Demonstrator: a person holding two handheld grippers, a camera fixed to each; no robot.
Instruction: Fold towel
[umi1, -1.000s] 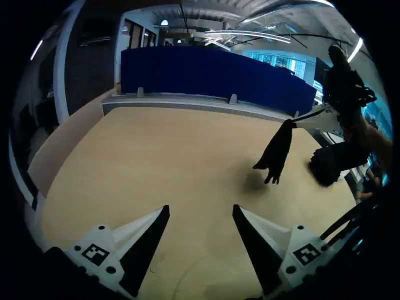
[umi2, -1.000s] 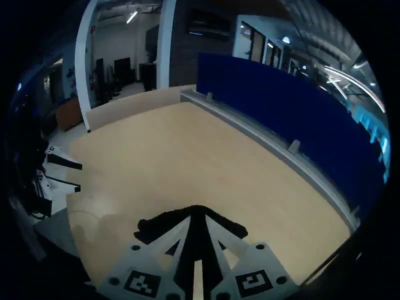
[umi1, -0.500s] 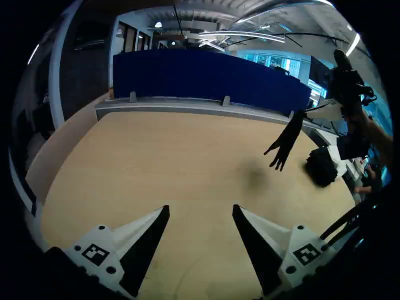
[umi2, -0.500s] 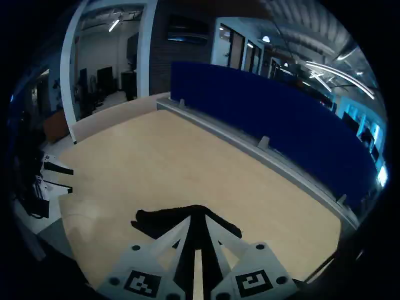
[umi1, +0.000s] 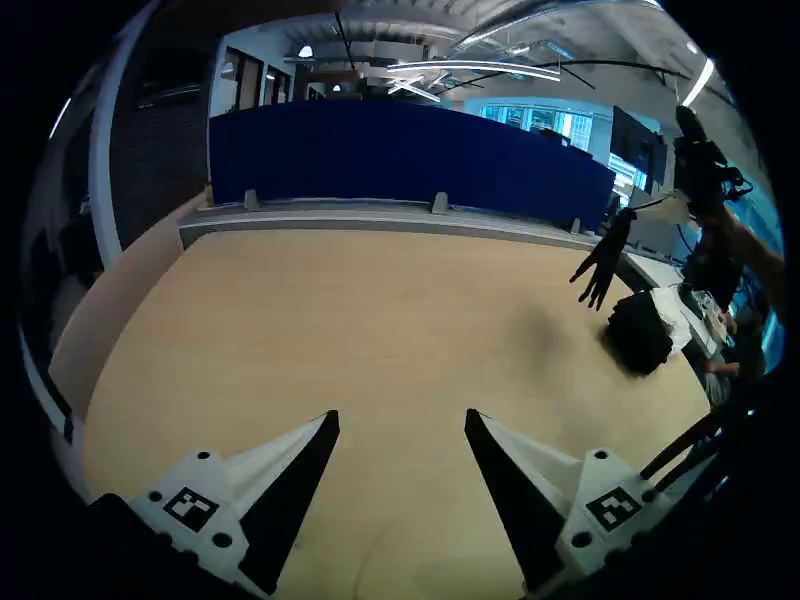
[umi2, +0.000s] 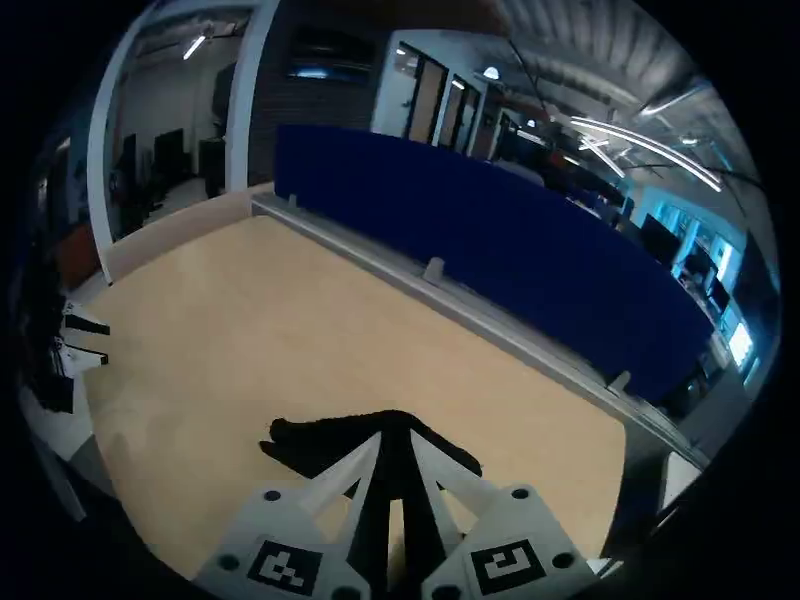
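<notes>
Left gripper (umi1: 399, 415): 2 fingers wide apart, nothing between them, over wooden table (umi1: 350, 300). Right gripper (umi2: 395, 428): fingers pinched together on black towel (umi2: 310, 440), cloth dangling clear of table, part hidden behind fingers. Black bundle (umi1: 640, 333) at far table edge, kind unclear. Blue partition (umi1: 400, 150) beyond.

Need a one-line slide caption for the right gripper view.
Right tongs shut on a black towel, held above the wooden table.
</notes>
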